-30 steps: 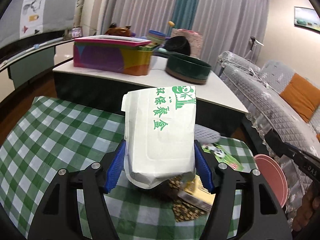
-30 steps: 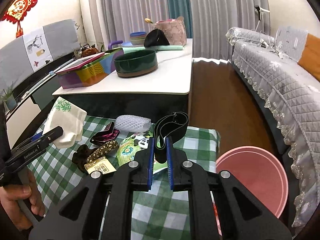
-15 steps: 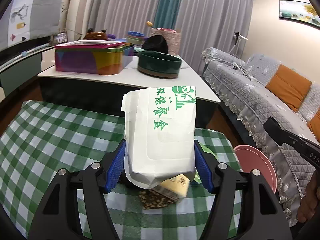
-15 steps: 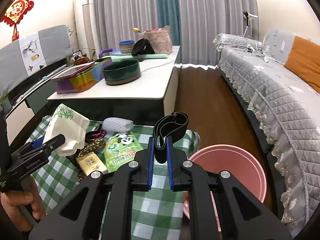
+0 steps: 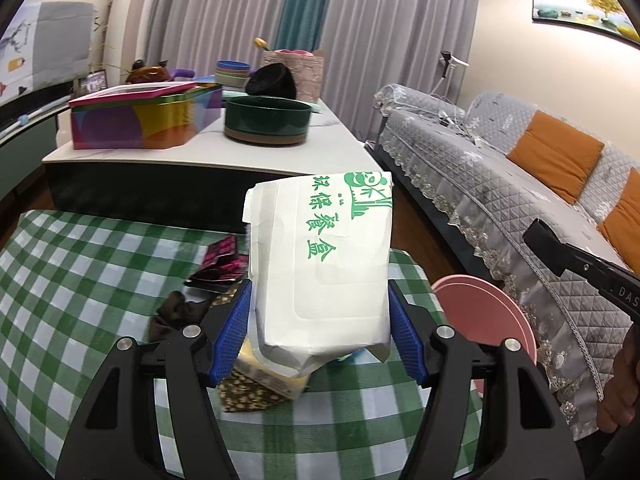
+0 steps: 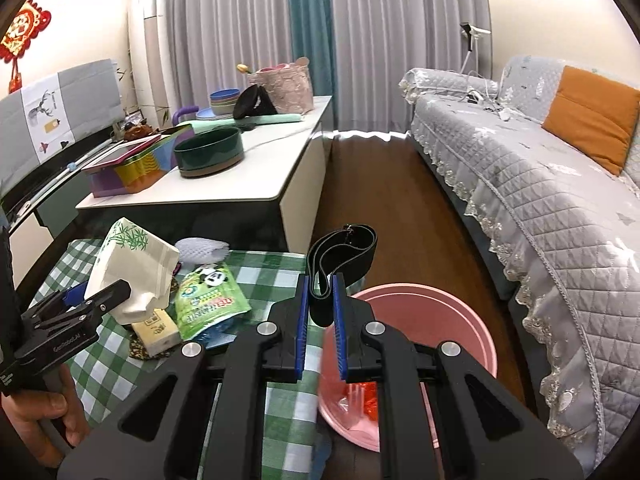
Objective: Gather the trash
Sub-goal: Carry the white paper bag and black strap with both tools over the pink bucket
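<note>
My left gripper (image 5: pixel 319 330) is shut on a white paper meal box (image 5: pixel 320 256) with green print, held above the green checked table (image 5: pixel 72 280). The same box (image 6: pixel 132 264) shows at the left of the right wrist view, in the left gripper (image 6: pixel 104 300). My right gripper (image 6: pixel 321 304) is shut on a black looped band (image 6: pixel 340 252), held over the table's right edge beside the pink bin (image 6: pixel 420 320). The bin (image 5: pixel 480 312) stands on the floor right of the table, with some red and clear scraps inside.
On the table lie a green panda packet (image 6: pixel 208 300), a yellow box (image 6: pixel 156 330), a white foam net (image 6: pixel 202 249), a dark red wrapper (image 5: pixel 222 260) and a patterned scrap (image 5: pixel 248 396). A white coffee table (image 6: pixel 224 184) stands behind, a grey sofa (image 6: pixel 540 184) to the right.
Both grippers have carried their loads to the right, toward the pink bin, which now fills more of both views. Neither grip has altered.
</note>
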A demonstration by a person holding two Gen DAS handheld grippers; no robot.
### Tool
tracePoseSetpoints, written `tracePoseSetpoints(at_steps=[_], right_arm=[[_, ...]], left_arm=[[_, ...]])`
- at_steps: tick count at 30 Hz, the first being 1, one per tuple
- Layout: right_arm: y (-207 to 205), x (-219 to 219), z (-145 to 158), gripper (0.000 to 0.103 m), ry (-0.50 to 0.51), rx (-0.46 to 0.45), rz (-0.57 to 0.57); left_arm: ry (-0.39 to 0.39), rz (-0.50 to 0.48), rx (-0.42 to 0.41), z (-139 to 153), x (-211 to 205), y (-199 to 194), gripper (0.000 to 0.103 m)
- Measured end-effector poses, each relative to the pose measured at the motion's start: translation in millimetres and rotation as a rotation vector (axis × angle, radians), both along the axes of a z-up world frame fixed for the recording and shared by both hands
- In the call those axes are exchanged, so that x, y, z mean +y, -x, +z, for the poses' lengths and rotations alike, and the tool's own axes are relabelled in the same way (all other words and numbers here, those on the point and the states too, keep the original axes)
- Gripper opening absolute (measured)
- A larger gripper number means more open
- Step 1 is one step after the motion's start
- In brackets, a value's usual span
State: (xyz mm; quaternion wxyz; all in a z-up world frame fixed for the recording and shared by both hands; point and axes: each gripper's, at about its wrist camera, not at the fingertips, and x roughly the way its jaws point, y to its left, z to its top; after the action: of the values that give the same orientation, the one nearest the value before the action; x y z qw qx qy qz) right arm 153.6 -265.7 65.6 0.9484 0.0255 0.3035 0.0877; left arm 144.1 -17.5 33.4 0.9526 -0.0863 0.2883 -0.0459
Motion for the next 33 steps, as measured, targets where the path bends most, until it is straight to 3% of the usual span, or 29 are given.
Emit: tracePoseSetpoints(at_steps=[20, 33], right_arm=[[8, -67, -1, 0.012, -0.017, -0.002, -0.122], [1, -98, -4, 0.012, -0.050, 0.013, -0.186]], left_arm=[[-0.008, -0.170, 0.000, 0, -75, -7, 0.063], [-0.043, -0.288, 0.011, -4, -141, -34, 0.063]])
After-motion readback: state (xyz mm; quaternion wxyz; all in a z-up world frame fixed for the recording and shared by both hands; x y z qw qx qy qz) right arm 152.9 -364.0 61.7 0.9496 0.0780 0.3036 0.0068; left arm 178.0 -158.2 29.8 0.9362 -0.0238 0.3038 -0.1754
